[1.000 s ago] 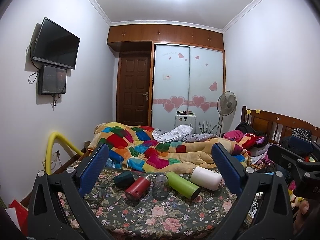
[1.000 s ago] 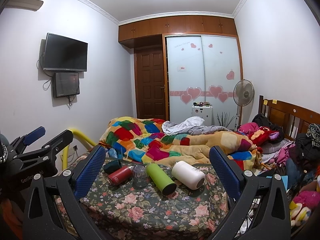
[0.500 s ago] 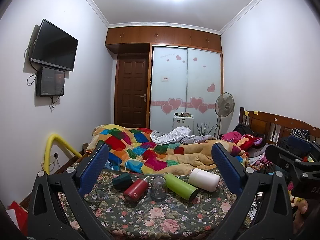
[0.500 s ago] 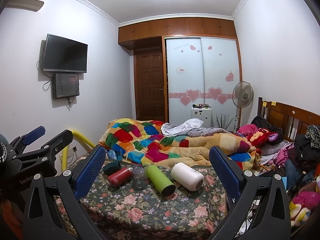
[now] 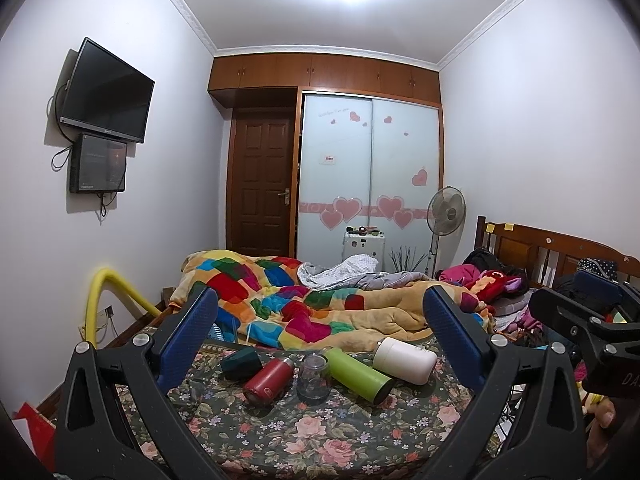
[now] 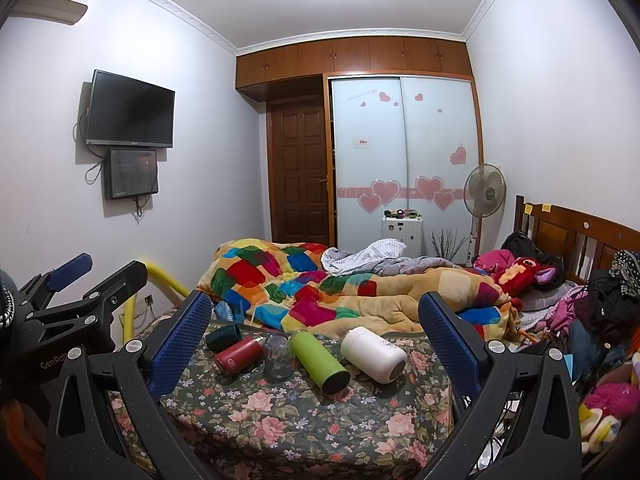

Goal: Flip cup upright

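Note:
On the floral-cloth table [image 5: 304, 436] [image 6: 304, 412] several cups lie on their sides: a dark green cup [image 5: 241, 364] [image 6: 224, 337], a red flask [image 5: 267, 376] [image 6: 236, 355], a lime green flask [image 5: 358, 369] [image 6: 319, 356] and a white flask [image 5: 405, 360] [image 6: 373, 354]. A clear glass [image 5: 314, 373] [image 6: 279, 356] stands between them, mouth down. My left gripper [image 5: 320, 332] is open and empty, well short of the cups. My right gripper [image 6: 316, 330] is open and empty too. Each gripper shows at the edge of the other's view.
A bed with a patchwork quilt [image 5: 280, 292] lies right behind the table. A yellow pipe [image 5: 100, 300] rises at the left. Clothes and toys [image 6: 600, 320] pile up at the right by a wooden headboard [image 6: 576, 236].
Both cameras have tilted up slightly, so the table and cups sit lower in view. Both grippers stay open and empty. The cups have not moved.

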